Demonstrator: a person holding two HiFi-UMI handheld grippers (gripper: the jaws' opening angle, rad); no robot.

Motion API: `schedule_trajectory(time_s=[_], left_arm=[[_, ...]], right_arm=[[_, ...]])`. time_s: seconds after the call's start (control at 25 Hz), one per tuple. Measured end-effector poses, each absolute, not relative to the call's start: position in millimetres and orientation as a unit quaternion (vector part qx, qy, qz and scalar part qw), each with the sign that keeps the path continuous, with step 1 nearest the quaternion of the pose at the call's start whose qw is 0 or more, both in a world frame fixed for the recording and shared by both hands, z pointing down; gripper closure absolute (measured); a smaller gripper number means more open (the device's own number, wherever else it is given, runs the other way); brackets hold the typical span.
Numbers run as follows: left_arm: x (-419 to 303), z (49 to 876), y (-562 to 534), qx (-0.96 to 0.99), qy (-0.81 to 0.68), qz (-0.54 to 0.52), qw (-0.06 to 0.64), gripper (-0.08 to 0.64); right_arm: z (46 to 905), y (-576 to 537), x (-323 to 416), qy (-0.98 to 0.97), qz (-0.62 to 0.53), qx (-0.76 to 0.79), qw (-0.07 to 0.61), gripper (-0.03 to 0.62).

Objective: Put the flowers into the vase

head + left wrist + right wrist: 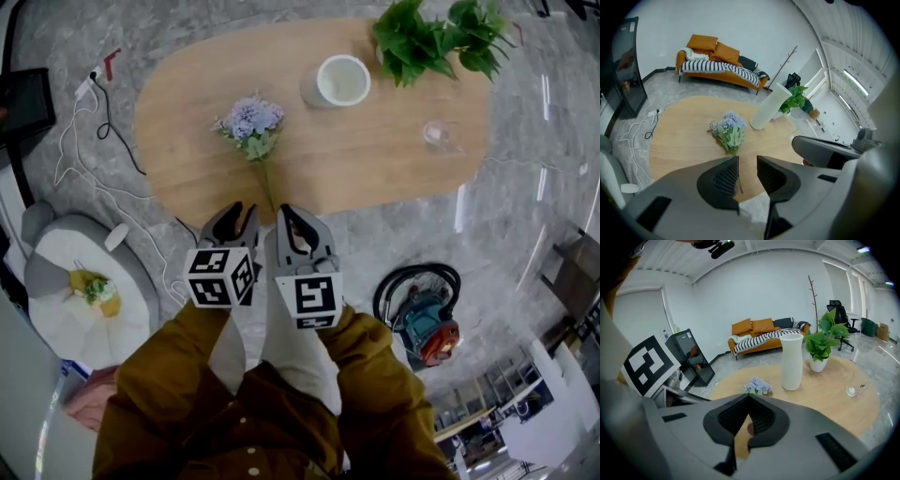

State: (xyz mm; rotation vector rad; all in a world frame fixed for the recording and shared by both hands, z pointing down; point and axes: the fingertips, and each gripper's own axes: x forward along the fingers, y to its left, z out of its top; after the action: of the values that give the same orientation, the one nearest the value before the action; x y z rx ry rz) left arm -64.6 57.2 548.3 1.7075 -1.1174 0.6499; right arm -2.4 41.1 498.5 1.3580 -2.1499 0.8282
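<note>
The flowers (pixel 251 124) lie flat on the wooden table (pixel 375 159), in its left half. The pale blue blooms point to the far edge and the thin stem points to the near edge. Nothing holds them.

The white vase (pixel 342 81) stands up straight close to the far edge, a little to the right of the flowers. It does not touch them. In the left gripper view the flowers (pixel 730 127) lie in front of the vase (pixel 769 107).

The left gripper (pixel 242 217) hangs at the near edge of the table, close to the end of the stem. Its claw (pixel 747 159) is spread apart, and the gap is bare. The right gripper (pixel 286 214) is just beside it. Its claw (pixel 749 397) is pressed together at the tips and pinches nothing. From there the flowers (pixel 757 386) peek over the claw, and the vase (pixel 791 361) stands behind them.

A green potted plant (pixel 436 37) sits at the far right corner of the table. A clear glass (pixel 438 134) stands near the right edge.

White cables (pixel 94 122) lie on the grey floor (pixel 525 169) to the left of the table. An orange sofa (pixel 719 61) stands by the wall.
</note>
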Motion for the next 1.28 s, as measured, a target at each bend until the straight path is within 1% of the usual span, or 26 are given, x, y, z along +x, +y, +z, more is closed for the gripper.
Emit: schedule_trajectory(time_s=[0.88, 1.28], left_arm=[[-57.1, 641.7, 36.0, 0.65, -0.479, 0.295, 0.512, 0.457], [-55.8, 663.5, 30.8, 0.633, -0.491, 0.291, 0.523, 0.457]], right_arm=[[571.9, 18.5, 8.8, -0.781, 0.314, 0.464, 0.275, 0.589], [595.8, 17.1, 8.4, -0.788, 0.315, 0.445, 0.287, 0.589]])
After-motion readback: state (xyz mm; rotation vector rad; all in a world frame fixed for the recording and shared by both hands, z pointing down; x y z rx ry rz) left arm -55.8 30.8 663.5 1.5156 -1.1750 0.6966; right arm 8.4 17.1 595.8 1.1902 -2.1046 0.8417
